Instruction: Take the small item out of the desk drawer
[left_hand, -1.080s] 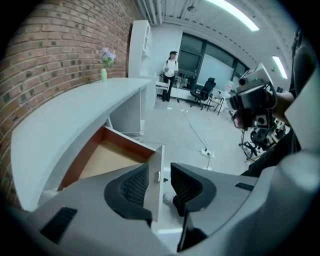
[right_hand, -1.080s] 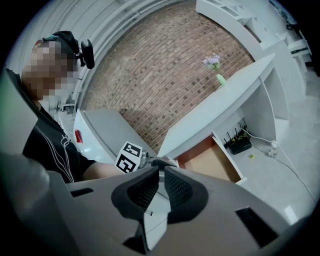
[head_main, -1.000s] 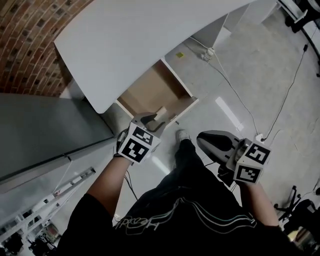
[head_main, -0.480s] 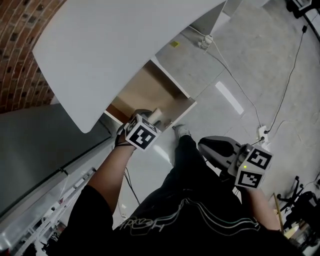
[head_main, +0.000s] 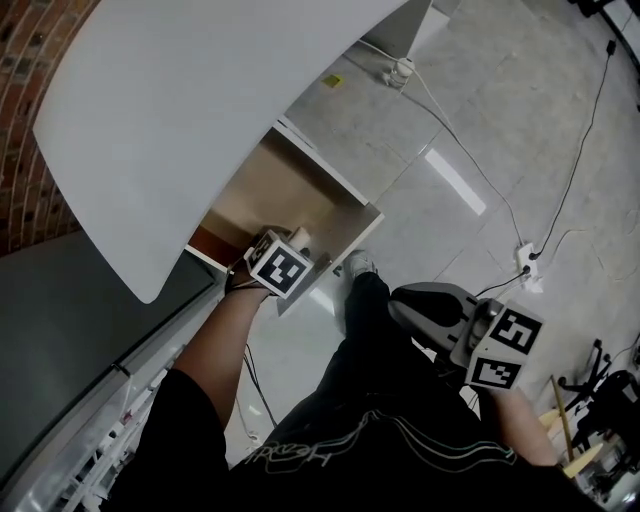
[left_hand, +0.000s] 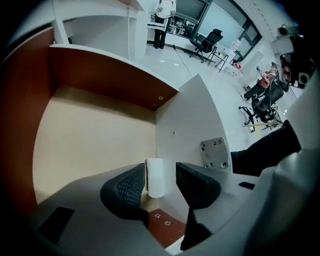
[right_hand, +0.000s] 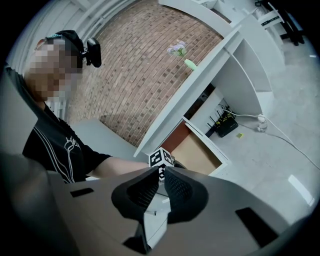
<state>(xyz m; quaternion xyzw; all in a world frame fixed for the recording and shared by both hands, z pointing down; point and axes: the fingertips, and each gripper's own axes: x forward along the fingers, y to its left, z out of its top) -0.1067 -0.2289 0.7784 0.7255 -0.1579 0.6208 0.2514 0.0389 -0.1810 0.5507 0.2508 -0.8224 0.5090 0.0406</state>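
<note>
The left gripper, low centre in its own view, reaches into the tan-floored open desk drawer. Its black ribbed jaws are opening around the small white cylindrical item, which stands upright against the left pad and clear of the right, so it is not gripped. The spread probably serves to straddle it. The empty right gripper, jaws together, hangs aside at the head view's lower right, seemingly just kept clear.

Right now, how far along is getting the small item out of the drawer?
Done: the drawer stands open. In hand: the left claw is inside it, jaws opening around the small white item, not yet gripping. Left: close on it and lift it out. The right claw is shut, empty.
</note>
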